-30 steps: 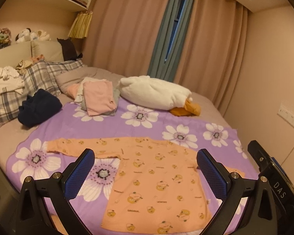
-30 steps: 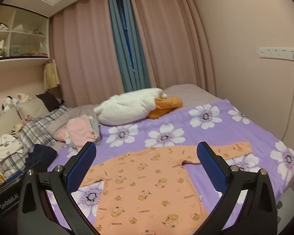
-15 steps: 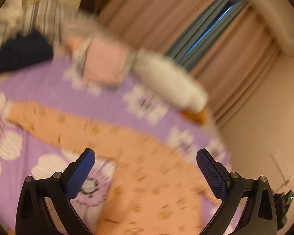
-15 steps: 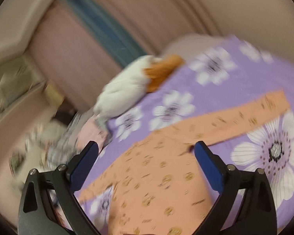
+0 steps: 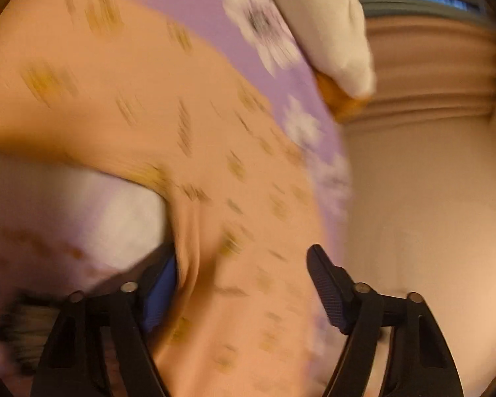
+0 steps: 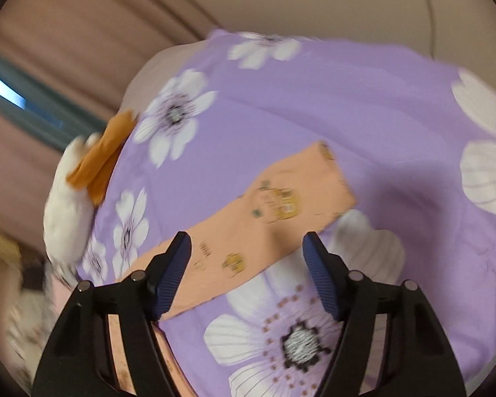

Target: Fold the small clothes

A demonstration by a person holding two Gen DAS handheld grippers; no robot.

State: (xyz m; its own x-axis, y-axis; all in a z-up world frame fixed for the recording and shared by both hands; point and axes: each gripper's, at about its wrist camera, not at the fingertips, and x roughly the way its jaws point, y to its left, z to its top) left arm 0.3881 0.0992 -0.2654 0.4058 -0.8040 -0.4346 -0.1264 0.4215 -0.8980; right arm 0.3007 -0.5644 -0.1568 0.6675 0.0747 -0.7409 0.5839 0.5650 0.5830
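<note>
An orange printed long-sleeved top [image 5: 188,139] lies flat on the purple flowered blanket [image 6: 347,106]. The left wrist view is blurred. My left gripper [image 5: 244,292] is low over the top's body near the armpit. Its jaws are closing, with cloth between them and a ridge of cloth against the left pad [image 5: 158,294], but not pinched. In the right wrist view one sleeve [image 6: 281,205] of the top stretches out to its cuff. My right gripper [image 6: 248,266] hangs just over that sleeve. Its jaws are closing with the sleeve between them, not gripped.
A white plush toy [image 6: 66,208] with an orange part lies on the bed beyond the top, also seen as a white plush [image 5: 327,26] in the left wrist view. Pink and blue-grey curtains [image 6: 43,66] and a beige wall [image 5: 430,215] border the bed.
Both grippers have dropped from a high view over the bed to close above the orange top, rolling as they came. Their jaws have narrowed. The left is now at the body, the right at a sleeve.
</note>
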